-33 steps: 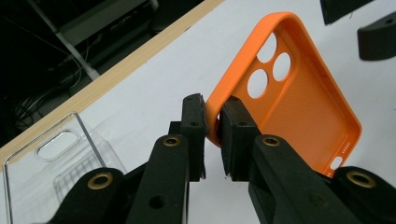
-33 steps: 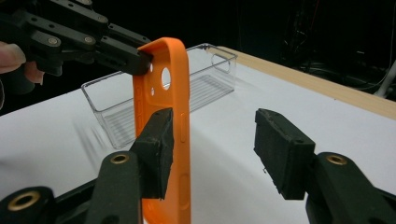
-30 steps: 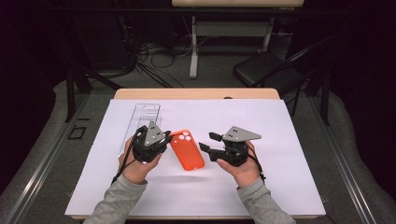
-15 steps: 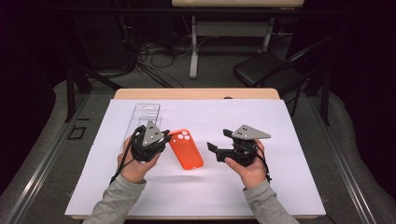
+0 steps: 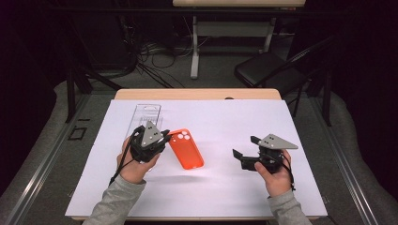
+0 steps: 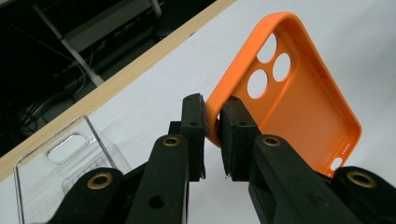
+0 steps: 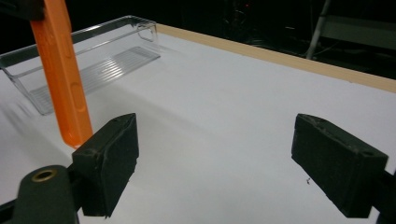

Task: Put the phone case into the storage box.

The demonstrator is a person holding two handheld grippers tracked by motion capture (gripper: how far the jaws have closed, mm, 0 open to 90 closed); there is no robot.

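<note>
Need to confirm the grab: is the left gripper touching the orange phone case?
Touching. In the left gripper view, the left gripper has both jaws closed on the rim of the orange phone case.

Orange phone case (image 5: 186,148), camera holes at far end, hollow side up, tilted off white sheet (image 5: 225,187), left edge pinched; clear plastic tray (image 5: 146,115) far-left.

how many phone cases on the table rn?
2. The orange phone case is near the middle of the white sheet, its edge pinched by the left gripper. The clear case lies just beyond that gripper, toward the far edge. None seems hidden.
</note>
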